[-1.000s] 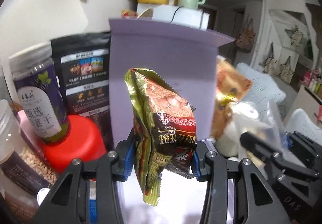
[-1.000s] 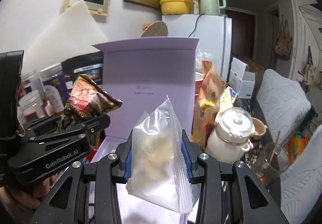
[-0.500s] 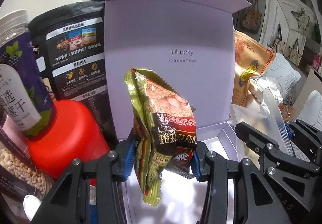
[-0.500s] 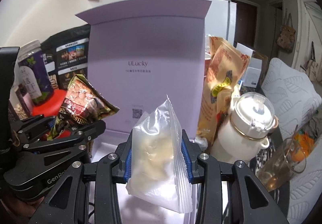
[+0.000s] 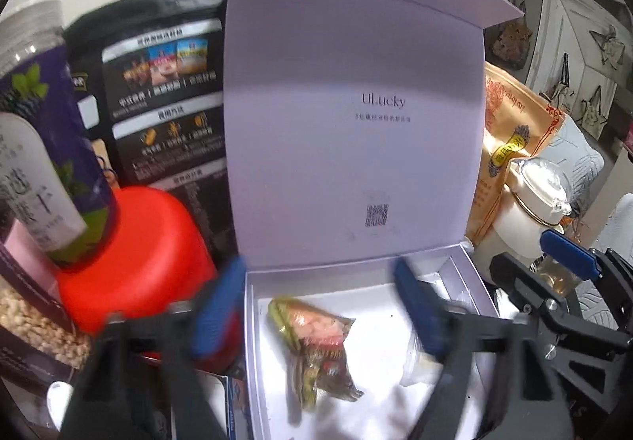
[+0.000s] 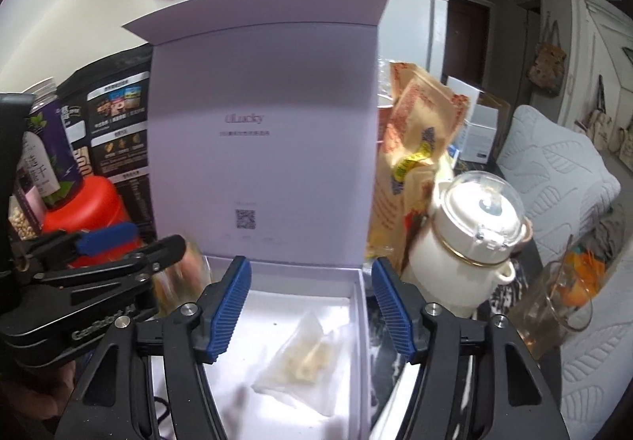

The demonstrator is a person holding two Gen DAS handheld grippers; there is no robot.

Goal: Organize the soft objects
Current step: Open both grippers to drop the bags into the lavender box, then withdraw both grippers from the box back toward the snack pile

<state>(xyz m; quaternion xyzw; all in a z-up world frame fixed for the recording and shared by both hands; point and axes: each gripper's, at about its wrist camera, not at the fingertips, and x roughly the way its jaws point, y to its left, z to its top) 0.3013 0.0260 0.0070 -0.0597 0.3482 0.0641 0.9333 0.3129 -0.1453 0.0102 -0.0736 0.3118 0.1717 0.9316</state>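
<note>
A lilac gift box (image 5: 356,131) stands open with its lid upright; it also shows in the right wrist view (image 6: 261,147). A green-and-red snack packet (image 5: 316,349) lies on the box's white floor. A clear zip bag of pale pieces (image 6: 304,357) lies in the box to the right of it, partly hidden in the left wrist view (image 5: 419,368). My left gripper (image 5: 316,309) is open and empty above the packet. My right gripper (image 6: 312,313) is open and empty above the clear bag. Each gripper shows in the other's view.
Left of the box stand a red canister (image 5: 134,258), a purple-label jar (image 5: 35,147) and a black pouch (image 5: 166,95). Right of it are an orange snack bag (image 6: 415,159), a white lidded pot (image 6: 470,246) and a glass cup (image 6: 561,305).
Both grippers moved forward and down over the box, then opened. The snack packet and the clear bag dropped from the jaws and now lie on the box floor.
</note>
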